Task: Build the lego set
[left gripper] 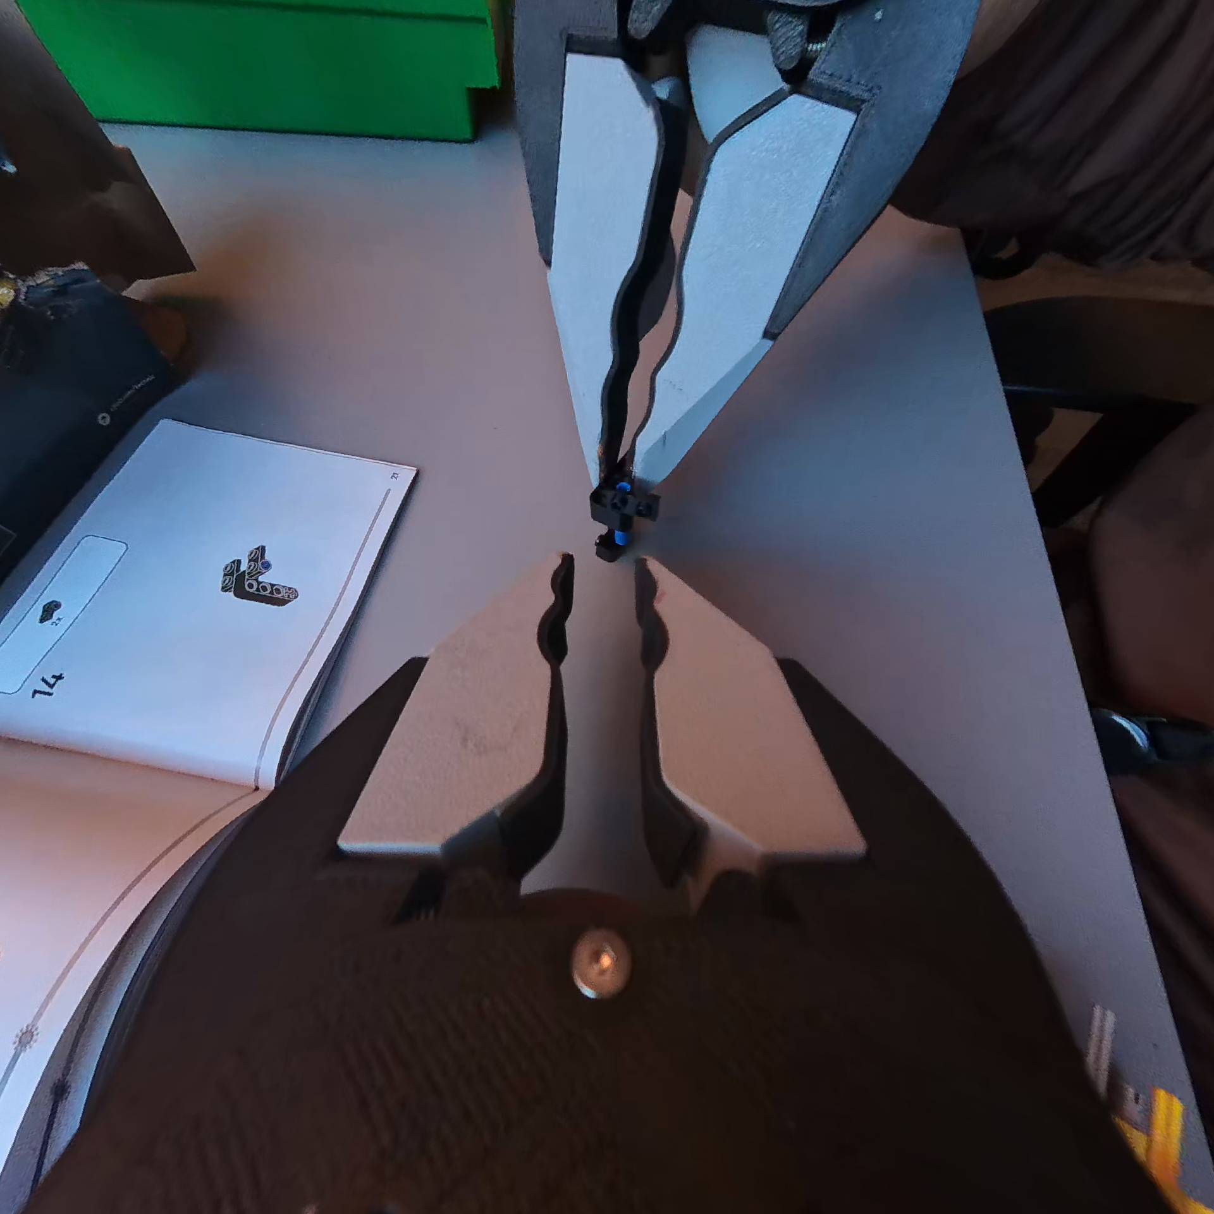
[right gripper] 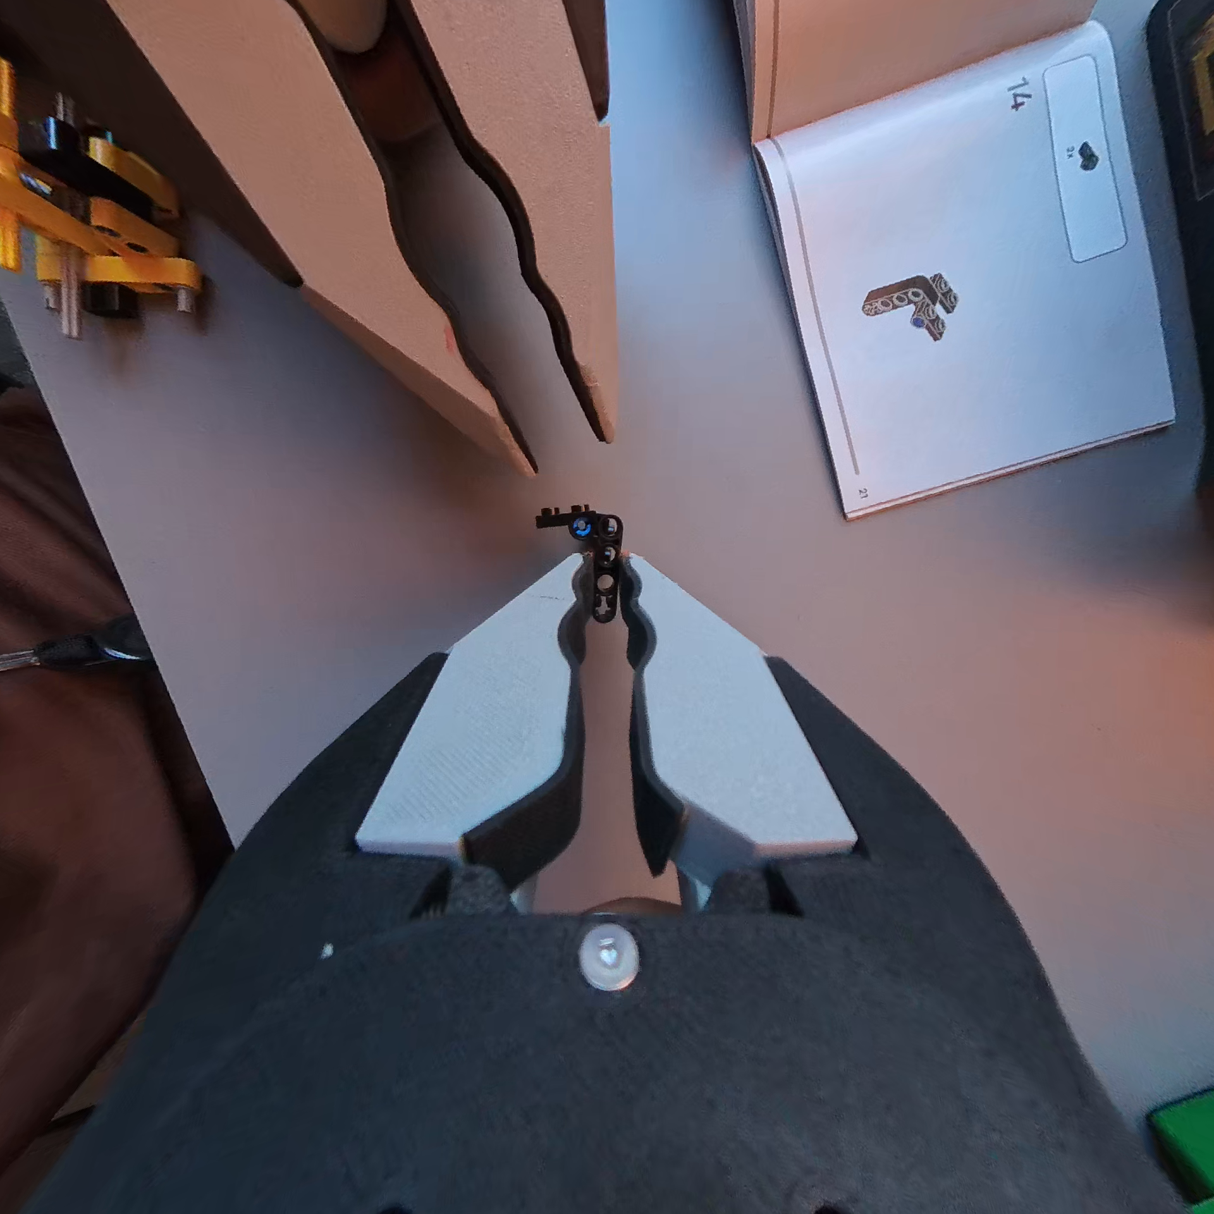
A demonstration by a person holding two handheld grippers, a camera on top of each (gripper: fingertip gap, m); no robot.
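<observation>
Right tongs (right gripper: 606,557) pinch a small black perforated lego beam assembly with blue pins (right gripper: 599,558) above the grey surface (right gripper: 854,722), near its middle; left tongs (left gripper: 603,563) hover spread just beside it. An open white instruction booklet (left gripper: 217,591) lies nearby.

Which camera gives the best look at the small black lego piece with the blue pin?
The right wrist view: the black lego piece faces the camera side-on, its holes and blue pin clear, pinched by the right gripper. The left wrist view shows it end-on, smaller and partly hidden.
</observation>
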